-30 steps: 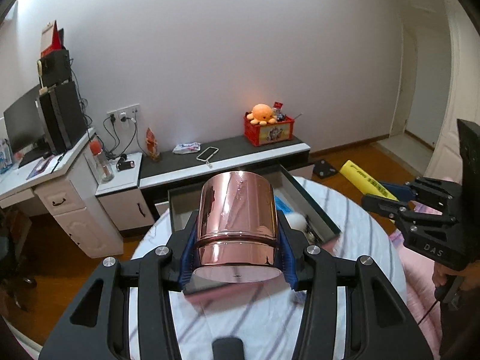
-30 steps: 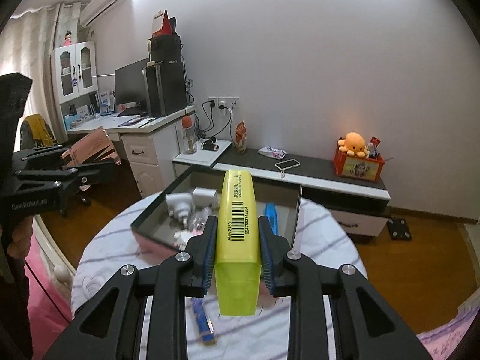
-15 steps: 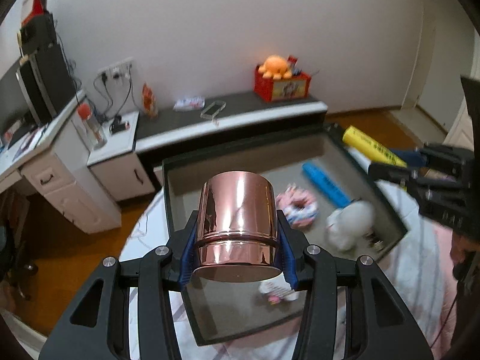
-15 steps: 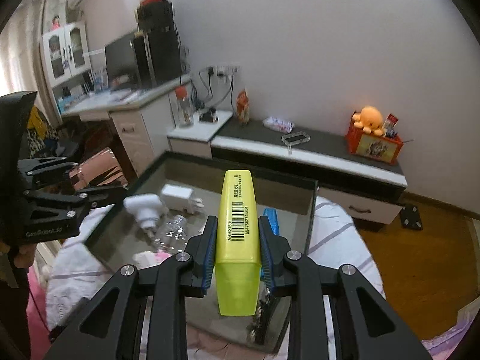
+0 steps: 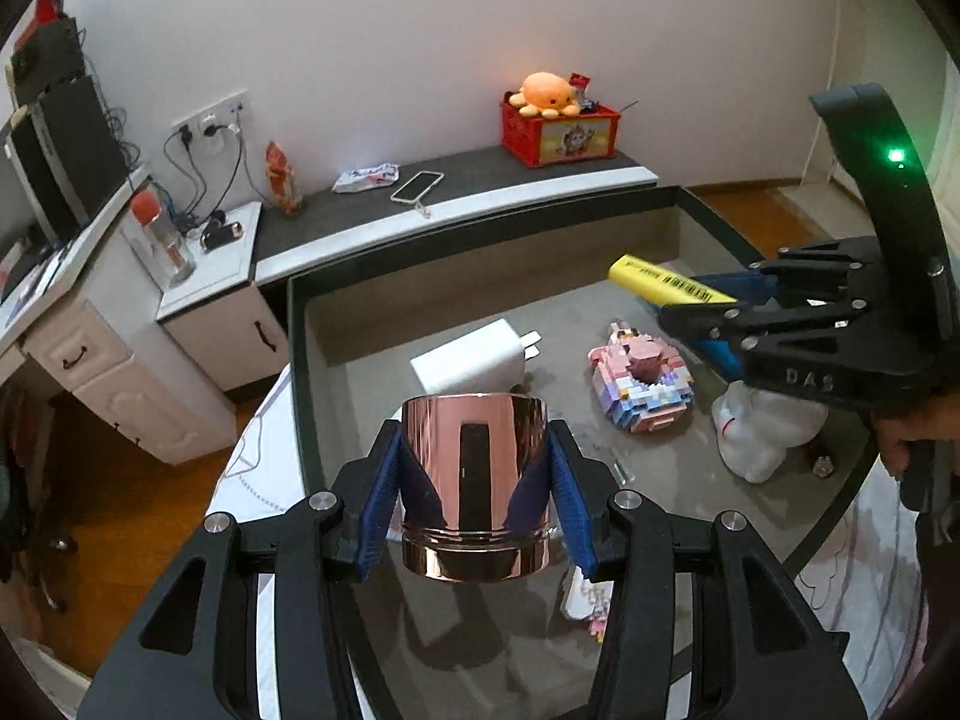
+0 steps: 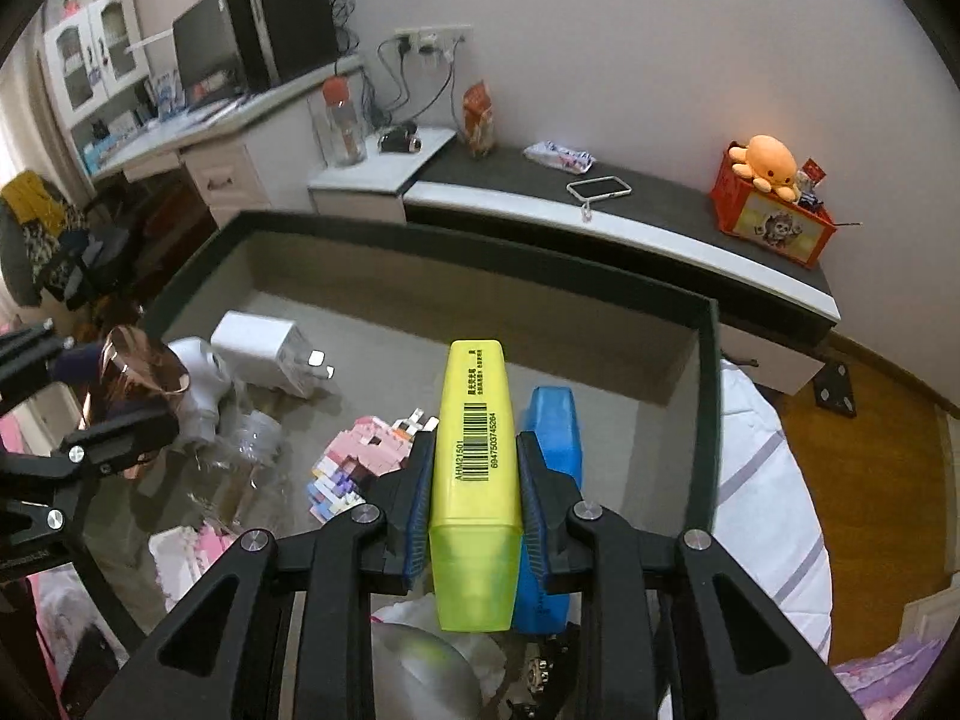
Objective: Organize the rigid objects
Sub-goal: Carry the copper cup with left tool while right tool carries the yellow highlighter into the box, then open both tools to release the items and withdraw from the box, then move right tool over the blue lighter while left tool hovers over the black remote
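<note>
My left gripper (image 5: 474, 480) is shut on a shiny rose-gold cup (image 5: 474, 468), held over the left part of a dark-rimmed storage box (image 5: 295, 372). In the right wrist view my right gripper (image 6: 474, 468) is shut on a yellow highlighter (image 6: 475, 450) with a barcode, above the box's right part (image 6: 708, 396). Under it lies a blue highlighter (image 6: 555, 426). The same yellow highlighter (image 5: 666, 285) and right gripper show at the right of the left wrist view. The cup (image 6: 141, 360) shows at the left of the right wrist view.
Inside the box lie a white charger (image 5: 474, 357), a pink block figure (image 5: 642, 378), a white toy (image 5: 762, 426) and a clear crumpled wrapper (image 6: 255, 438). The box sits on a round table with a striped cloth (image 6: 768, 480). A low cabinet and desk stand behind.
Both grippers have come down and forward over the box, still holding the cup and the yellow highlighter. The box interior now fills both views.
</note>
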Demonstrator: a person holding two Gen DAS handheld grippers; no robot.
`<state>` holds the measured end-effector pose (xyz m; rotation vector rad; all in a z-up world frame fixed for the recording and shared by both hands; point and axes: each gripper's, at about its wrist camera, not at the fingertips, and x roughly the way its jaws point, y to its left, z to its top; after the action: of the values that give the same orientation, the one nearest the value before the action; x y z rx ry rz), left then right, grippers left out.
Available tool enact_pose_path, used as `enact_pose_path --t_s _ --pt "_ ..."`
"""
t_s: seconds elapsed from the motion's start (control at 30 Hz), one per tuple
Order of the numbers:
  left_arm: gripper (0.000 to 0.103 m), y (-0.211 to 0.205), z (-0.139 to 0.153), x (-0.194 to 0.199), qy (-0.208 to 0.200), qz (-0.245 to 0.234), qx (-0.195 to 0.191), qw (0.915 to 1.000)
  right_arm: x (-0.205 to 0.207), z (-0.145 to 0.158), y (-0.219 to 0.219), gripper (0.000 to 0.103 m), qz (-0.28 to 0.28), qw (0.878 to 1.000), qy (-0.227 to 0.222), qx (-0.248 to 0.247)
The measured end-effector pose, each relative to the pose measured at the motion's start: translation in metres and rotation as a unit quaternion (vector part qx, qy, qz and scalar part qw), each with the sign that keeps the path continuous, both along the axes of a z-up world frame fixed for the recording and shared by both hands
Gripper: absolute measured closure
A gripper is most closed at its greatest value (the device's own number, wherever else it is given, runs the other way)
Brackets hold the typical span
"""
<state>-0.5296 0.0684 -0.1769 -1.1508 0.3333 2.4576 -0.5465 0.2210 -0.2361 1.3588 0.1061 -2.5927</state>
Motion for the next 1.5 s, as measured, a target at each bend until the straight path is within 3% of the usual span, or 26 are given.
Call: enact_pose_path --t_s 0.1,0.2,0.27,0.3,0.33,0.43,0.63,0.87,1.0,1.27,1.5 --pt "0.055 0.003 -0.001 0.002 -0.015 -0.014 0.017 0.9996 0.002 0.000 -0.002 0.076 0.003 1.000 -0.004 0.008" --pt "0.051 0.006 -0.002 0.004 -0.018 -0.021 0.018 0.9994 0.006 0.002 0.000 0.075 0.012 1.000 -0.008 -0.024" --pt "0.049 0.006 0.001 0.006 -0.013 -0.017 0.016 0.9996 0.008 0.004 0.003 0.070 0.002 1.000 -0.002 -0.031" --pt "0.047 0.004 0.004 0.007 -0.011 -0.013 0.017 0.9997 0.009 0.005 0.004 0.061 -0.001 1.000 0.000 -0.031" --pt "0.042 0.001 0.007 0.008 -0.012 -0.009 0.023 0.9996 0.012 0.007 0.004 0.053 -0.002 1.000 0.003 -0.030" --pt "0.022 -0.009 0.018 0.016 -0.006 -0.001 0.043 0.9990 0.018 0.012 0.003 0.051 -0.005 1.000 0.010 -0.028" --pt "0.009 -0.023 0.035 0.038 0.004 0.016 0.059 0.9981 0.041 0.034 0.002 0.046 -0.008 0.999 0.033 -0.037" --pt "0.004 -0.030 0.051 0.083 0.030 0.021 0.062 0.9974 0.087 0.058 -0.008 0.040 -0.001 0.997 0.067 -0.037" --pt "0.001 -0.034 0.061 0.119 0.053 0.020 0.062 0.9965 0.122 0.065 -0.012 0.024 0.001 0.996 0.084 -0.041" --pt "0.001 -0.040 0.056 0.178 0.086 0.046 0.018 0.9950 0.185 0.061 -0.006 0.023 -0.020 0.993 0.095 -0.061" --pt "0.001 -0.052 0.038 0.209 0.070 0.066 0.009 0.9953 0.221 0.036 0.004 0.023 -0.052 0.993 0.075 -0.076"
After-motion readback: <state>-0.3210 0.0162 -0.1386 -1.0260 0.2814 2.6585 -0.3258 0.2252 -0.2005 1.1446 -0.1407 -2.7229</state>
